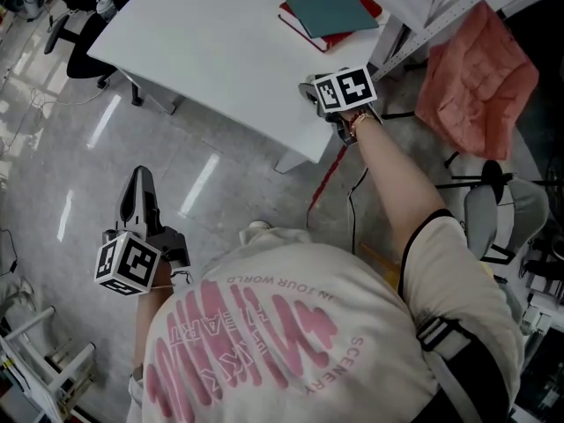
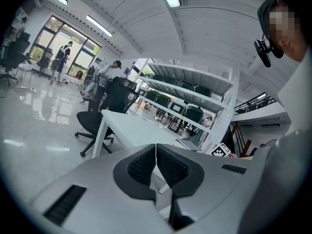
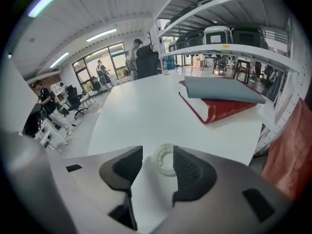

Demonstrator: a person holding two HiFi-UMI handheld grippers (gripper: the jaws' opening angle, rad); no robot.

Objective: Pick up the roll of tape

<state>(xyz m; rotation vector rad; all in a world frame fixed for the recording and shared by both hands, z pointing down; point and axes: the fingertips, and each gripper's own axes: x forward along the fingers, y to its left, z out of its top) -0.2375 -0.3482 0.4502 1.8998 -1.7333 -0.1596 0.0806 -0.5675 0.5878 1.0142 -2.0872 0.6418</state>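
Observation:
The roll of tape is a small clear ring lying flat on the white table. In the right gripper view it sits between the jaws of my right gripper, close against the right one and well apart from the left; the jaws stand wide and open. From the head view my right gripper hovers over the table's near corner and hides the tape. My left gripper hangs low over the floor, far from the table, its jaws shut with nothing between them.
A red book with a teal book on top lies at the table's far right. A white shelving rack and a pink cloth stand right of the table. A black office chair stands at its left.

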